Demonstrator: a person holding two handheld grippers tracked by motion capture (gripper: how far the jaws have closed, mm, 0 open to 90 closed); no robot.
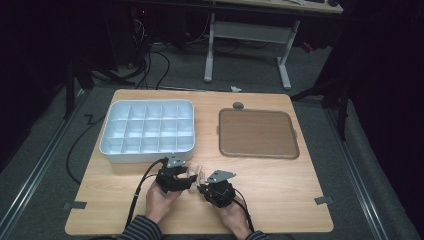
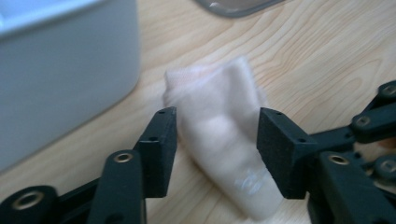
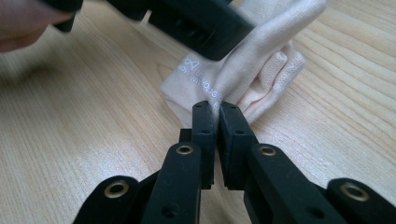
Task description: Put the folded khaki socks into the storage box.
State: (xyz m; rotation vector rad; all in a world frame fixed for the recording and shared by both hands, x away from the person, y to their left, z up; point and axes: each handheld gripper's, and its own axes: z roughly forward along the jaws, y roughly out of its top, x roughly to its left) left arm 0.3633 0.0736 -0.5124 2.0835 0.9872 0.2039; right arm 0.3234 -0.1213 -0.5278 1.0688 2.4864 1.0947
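Cream sock [image 1: 198, 174], folded or bunched, lies on the wooden table [image 1: 280, 190] near the near edge, just in front of the white compartment tray [image 1: 147, 131] and between the two hands. Right gripper [image 1: 204, 189] has its jaws pressed together on a fold of the sock; in the right gripper view the pads pinch the fabric [image 3: 261, 60] just below some small white lettering, and the cloth rises from the pinch toward the far right. Left gripper [image 1: 190, 179] sits just left of it, jaws spread apart; in the left gripper view the sock [image 2: 224, 135] lies between the two pads with the left pad close at its edge and a gap on the right, no squeeze visible. Left gripper's black jaw also shows above the sock in the right gripper view, top centre. Brown flat tray [image 1: 257, 133] sits far right on the table, well apart from the sock. White tray's wall shows at left in the left gripper view, near the sock but not touching it. Striped sleeves enter from the near edge in the high view.
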